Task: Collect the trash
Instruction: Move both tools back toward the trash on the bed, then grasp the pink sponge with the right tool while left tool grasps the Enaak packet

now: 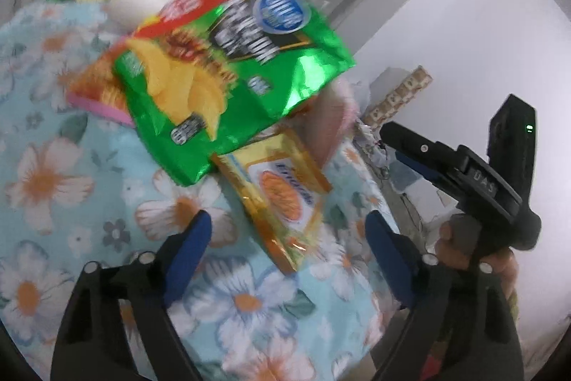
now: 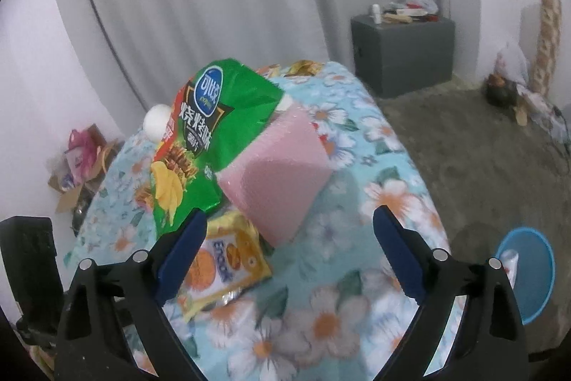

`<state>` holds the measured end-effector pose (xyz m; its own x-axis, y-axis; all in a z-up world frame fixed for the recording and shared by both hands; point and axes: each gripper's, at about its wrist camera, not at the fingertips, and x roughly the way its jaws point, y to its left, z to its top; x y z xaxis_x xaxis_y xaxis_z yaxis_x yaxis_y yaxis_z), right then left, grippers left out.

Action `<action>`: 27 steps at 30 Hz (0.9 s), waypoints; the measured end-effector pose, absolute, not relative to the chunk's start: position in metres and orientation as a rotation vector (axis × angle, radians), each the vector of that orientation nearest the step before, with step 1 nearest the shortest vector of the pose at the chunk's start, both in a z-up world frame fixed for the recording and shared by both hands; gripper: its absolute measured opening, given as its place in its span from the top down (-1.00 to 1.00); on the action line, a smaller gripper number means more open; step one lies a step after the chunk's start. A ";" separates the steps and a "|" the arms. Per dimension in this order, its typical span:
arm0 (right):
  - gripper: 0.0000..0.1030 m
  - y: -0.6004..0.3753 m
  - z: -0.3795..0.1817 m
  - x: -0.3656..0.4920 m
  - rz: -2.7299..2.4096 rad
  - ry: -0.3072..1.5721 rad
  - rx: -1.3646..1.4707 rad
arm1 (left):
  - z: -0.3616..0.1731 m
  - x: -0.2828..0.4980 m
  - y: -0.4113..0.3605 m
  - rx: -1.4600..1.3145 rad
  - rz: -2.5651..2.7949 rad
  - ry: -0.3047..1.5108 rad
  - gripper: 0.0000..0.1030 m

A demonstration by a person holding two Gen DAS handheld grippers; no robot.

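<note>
A green chip bag (image 1: pixel 228 66) lies crumpled on the flowered tablecloth (image 1: pixel 71 166), leaning on a pink box (image 2: pixel 282 166). A yellow snack packet with an orange picture (image 1: pixel 282 191) lies flat just below the bag. My left gripper (image 1: pixel 287 224) hangs open over the near end of this packet, and its blue pads (image 1: pixel 189 249) are clear of it. My right gripper (image 2: pixel 291 218) is open above the cloth in front of the pink box, with the yellow packet (image 2: pixel 221 266) by its left finger. Neither holds anything.
A white roll (image 2: pixel 157 122) sits behind the chip bag. A blue bin (image 2: pixel 528 274) stands on the floor right of the table. A grey box (image 2: pixel 403 52) with clutter stands by the curtain. Bags and cardboard (image 2: pixel 82 163) lie at the left wall. A hand (image 1: pixel 460 241) holds the other gripper.
</note>
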<state>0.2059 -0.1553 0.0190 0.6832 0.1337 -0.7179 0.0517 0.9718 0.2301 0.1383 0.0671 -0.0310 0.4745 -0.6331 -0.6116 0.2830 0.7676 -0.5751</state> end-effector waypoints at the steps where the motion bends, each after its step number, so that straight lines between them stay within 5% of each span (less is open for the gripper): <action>1: -0.71 -0.154 0.018 0.208 0.049 0.822 0.233 | -0.037 0.143 0.068 -0.454 -0.576 0.939 -0.48; 10: -0.56 -0.132 -0.001 0.240 0.056 0.839 0.139 | -0.053 0.158 0.066 -0.505 -0.586 0.969 -0.18; 17: 0.08 -0.139 -0.015 0.248 0.038 0.890 0.179 | -0.061 0.159 0.066 -0.533 -0.608 0.959 0.02; 23: 0.25 -0.150 -0.016 0.238 0.035 0.901 0.237 | -0.065 0.160 0.057 -0.534 -0.630 0.953 0.16; 27: 0.34 -0.156 -0.014 0.234 0.032 0.910 0.271 | -0.069 0.162 0.051 -0.526 -0.619 0.964 0.45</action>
<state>0.2338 -0.1559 -0.0143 0.6159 0.1420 -0.7749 0.0864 0.9655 0.2456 0.1621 0.0511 -0.0687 0.4264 -0.6893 -0.5856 0.2460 0.7114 -0.6583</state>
